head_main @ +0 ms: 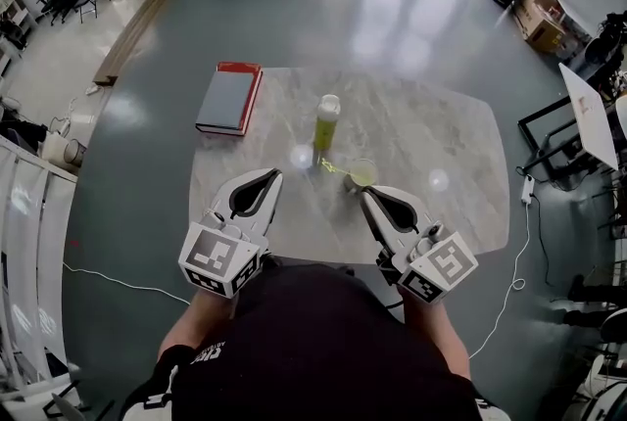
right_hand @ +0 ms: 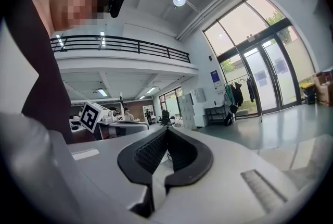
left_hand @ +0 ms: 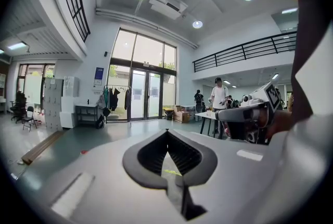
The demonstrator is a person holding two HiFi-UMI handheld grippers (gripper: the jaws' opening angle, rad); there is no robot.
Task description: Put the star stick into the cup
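A thin yellow star stick (head_main: 329, 164) lies flat on the marble table (head_main: 441, 130), between a yellow-green bottle (head_main: 326, 122) and a small clear cup (head_main: 362, 173) that stands upright just to its right. My left gripper (head_main: 273, 175) hovers near the table's front edge, left of the stick, shut with nothing in it. Its tips also meet in the left gripper view, where the left gripper (left_hand: 167, 132) points level across the room. My right gripper (head_main: 364, 193) sits just in front of the cup, shut and empty. In the right gripper view the right gripper (right_hand: 166, 129) points slightly upward.
A grey book with a red spine (head_main: 230, 98) lies at the table's back left corner. A white cable (head_main: 519, 253) runs over the grey floor to the right of the table. People and desks stand far off in the hall.
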